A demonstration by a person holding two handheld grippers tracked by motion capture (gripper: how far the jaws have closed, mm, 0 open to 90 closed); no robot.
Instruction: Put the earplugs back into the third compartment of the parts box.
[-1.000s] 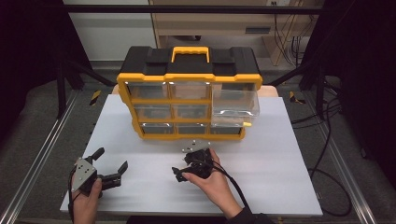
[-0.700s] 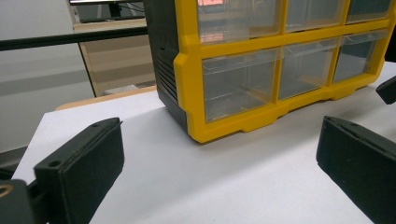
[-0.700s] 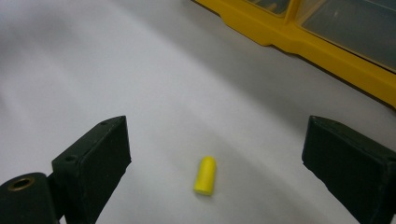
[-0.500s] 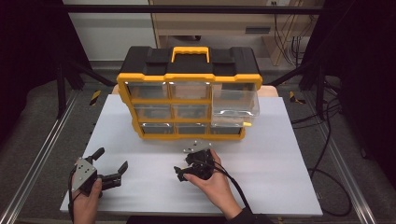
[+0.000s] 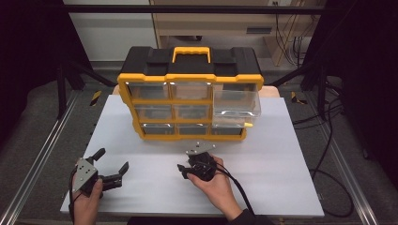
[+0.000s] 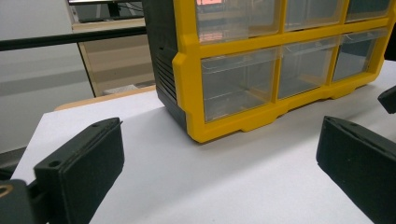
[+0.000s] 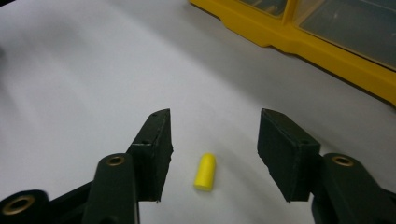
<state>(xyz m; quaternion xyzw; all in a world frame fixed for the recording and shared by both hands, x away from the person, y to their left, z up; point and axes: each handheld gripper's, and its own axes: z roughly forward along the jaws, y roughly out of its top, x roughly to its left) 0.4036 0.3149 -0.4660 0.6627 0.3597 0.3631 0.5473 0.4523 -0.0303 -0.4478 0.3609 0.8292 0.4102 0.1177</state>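
Because the small yellow plug [image 7: 204, 171] lies loose on the white table [image 7: 70, 93] between the right gripper [image 7: 212, 154], whose jaws have just been closing yet don't touch it, an off-centre squeeze could flick it aside. The left gripper [image 6: 219, 172] rests apart, spread wide.
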